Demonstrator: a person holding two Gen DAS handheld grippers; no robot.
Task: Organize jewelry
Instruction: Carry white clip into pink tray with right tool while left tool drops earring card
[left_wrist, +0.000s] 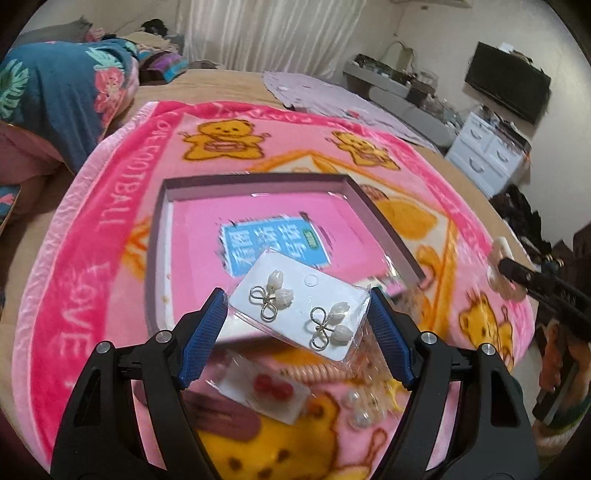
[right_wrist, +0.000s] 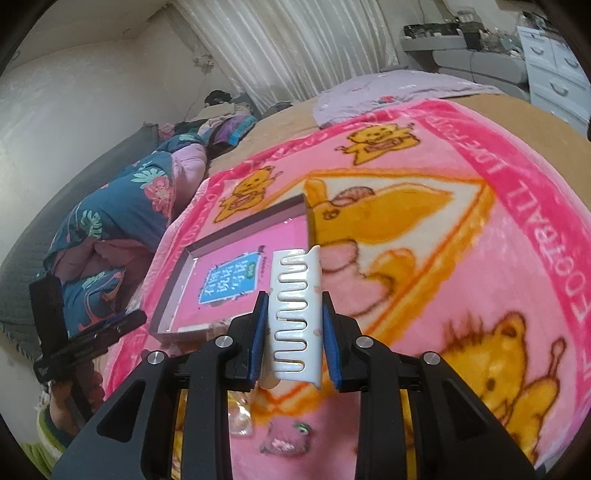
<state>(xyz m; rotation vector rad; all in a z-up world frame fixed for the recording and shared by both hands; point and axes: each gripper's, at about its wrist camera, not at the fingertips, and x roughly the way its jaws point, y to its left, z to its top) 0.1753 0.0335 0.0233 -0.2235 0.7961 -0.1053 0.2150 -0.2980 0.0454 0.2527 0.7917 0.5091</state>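
My left gripper is shut on a white earring card in a clear sleeve, its blue pads pressing both short edges. The card carries two wire-bow earrings with pearly flower buds and hangs above the pink blanket, just in front of the shallow grey-rimmed box. In the right wrist view my right gripper is shut on a white claw hair clip, teeth facing the camera, lifted over the blanket right of the same box. That clip and the right gripper's dark finger also show at the far right of the left wrist view.
Below the left gripper lie a sleeve with red bead earrings, a coiled peach hair tie, pearl beads and a mauve hair clip. A pink flower trinket lies below the right gripper. Folded bedding sits at the left.
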